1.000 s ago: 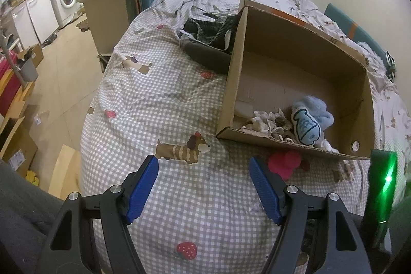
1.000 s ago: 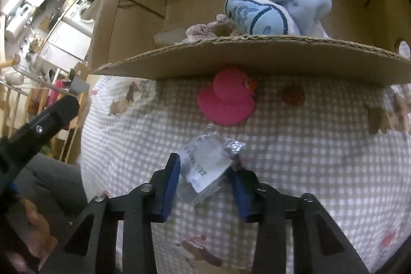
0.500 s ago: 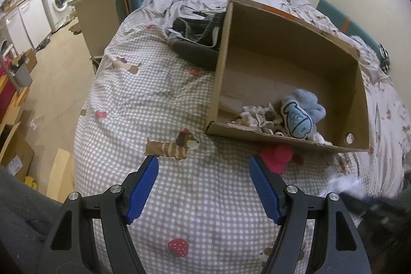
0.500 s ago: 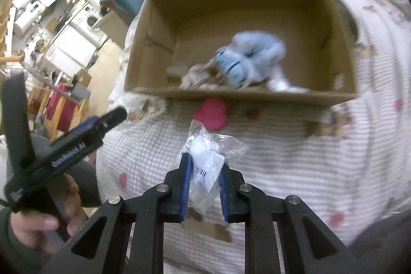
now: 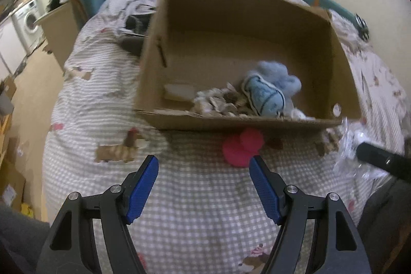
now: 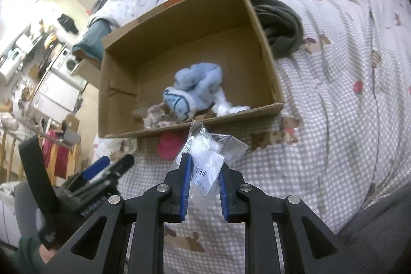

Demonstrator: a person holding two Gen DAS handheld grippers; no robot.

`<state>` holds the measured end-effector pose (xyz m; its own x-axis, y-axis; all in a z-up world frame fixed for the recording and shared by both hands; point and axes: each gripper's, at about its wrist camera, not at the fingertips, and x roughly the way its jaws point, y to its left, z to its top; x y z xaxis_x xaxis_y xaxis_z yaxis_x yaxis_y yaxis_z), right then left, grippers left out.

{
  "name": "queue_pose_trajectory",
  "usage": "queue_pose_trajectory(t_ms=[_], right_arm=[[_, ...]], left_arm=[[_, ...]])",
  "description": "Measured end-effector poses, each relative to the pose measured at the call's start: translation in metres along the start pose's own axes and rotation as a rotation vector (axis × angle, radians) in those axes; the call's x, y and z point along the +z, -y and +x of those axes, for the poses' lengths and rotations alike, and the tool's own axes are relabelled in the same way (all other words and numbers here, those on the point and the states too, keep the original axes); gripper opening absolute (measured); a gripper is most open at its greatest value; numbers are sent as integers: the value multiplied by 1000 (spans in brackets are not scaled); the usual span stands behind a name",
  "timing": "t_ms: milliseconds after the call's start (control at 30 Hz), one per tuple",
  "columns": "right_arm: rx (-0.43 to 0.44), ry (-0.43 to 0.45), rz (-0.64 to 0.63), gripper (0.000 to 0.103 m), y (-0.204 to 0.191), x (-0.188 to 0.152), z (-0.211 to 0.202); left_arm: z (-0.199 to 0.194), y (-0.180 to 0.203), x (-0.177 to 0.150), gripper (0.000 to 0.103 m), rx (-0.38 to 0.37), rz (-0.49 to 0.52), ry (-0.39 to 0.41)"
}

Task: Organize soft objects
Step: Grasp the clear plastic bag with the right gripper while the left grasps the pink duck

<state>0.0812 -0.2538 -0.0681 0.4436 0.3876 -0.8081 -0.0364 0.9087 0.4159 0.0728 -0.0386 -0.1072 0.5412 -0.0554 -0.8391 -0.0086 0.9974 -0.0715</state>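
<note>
Right now our right gripper [image 6: 203, 177] pinches a crinkly clear plastic bag [image 6: 209, 154] above the checked bedspread [image 6: 321, 145]; our left gripper [image 5: 204, 168] gapes empty. Nearby, the corrugated cardboard box [image 5: 231, 123] holds a fluffy blue plush [image 5: 269, 91], a pink rubber duck [image 5: 242, 147] just outside.

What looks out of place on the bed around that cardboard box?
The pink rubber duck lies on the checked bedspread against the cardboard box, outside it, while the blue plush is already inside. The right tool holds a plastic bag.
</note>
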Motion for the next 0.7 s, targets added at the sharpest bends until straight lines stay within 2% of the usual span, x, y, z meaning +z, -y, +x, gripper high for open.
queue_pose_trajectory(t_ms=[400, 533, 567, 633, 667, 700], right_arm=[[-6, -9, 45, 21, 9, 0, 5], [-15, -10, 44, 21, 10, -1, 6], [-17, -10, 42, 21, 10, -1, 6], [-21, -12, 36, 21, 9, -1, 7], [-23, -12, 32, 21, 8, -1, 7], [-24, -13, 27, 21, 8, -1, 8]], left_arm=[[57, 35, 6, 71, -45, 63, -51], [74, 40, 10, 70, -37, 93, -75], [76, 41, 11, 69, -37, 92, -80], [81, 40, 13, 60, -26, 86, -92], [82, 39, 13, 45, -26, 83, -98], [83, 37, 14, 43, -28, 74, -107]])
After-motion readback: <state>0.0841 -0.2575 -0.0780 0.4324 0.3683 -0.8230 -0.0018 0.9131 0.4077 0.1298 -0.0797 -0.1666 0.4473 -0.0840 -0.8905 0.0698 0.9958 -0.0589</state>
